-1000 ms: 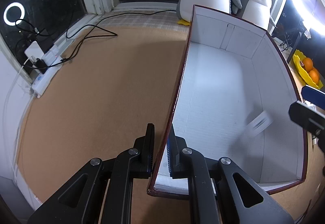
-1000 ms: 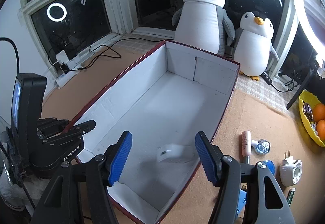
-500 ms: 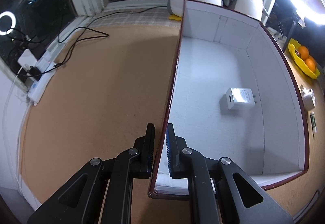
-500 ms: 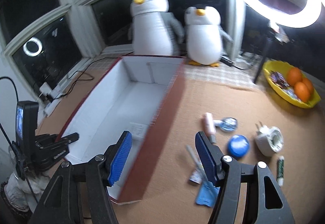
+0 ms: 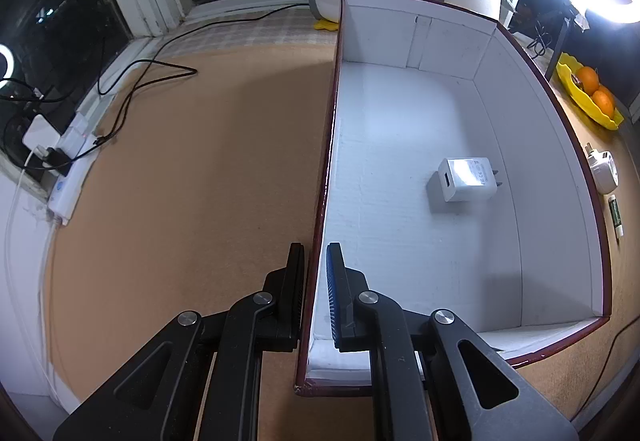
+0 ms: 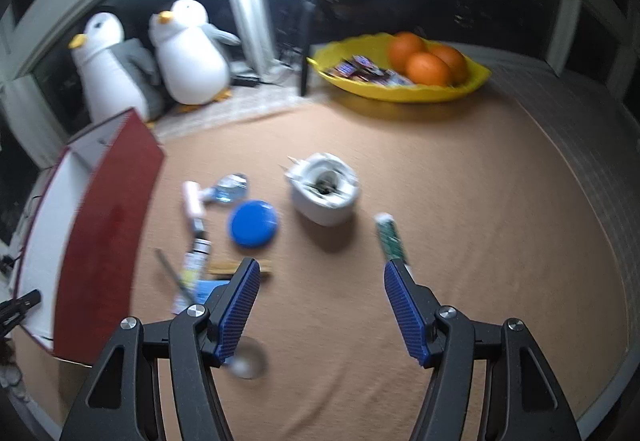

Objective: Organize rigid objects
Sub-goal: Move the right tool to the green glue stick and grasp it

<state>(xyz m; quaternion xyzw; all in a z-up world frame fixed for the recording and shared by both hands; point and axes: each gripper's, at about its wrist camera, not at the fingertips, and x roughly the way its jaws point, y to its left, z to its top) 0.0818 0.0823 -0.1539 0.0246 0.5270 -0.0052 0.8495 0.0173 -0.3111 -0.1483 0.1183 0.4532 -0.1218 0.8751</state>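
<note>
The white charger (image 5: 466, 180) now lies in the box (image 5: 540, 145). The left claw (image 5: 316, 293) stays clamped on its wall; the right claw (image 6: 322, 305), half-open and empty, has swung over the table's (image 6: 480, 201) remaining clutter.

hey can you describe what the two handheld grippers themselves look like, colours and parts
Both are black plastic two-finger tools with cut-out slots in the arms and round silver pivot screws. The right gripper has two ribbed blue pads. On the left gripper, one pad is ribbed blue and the other looks black. No cables, sleeves or hands show.
</note>
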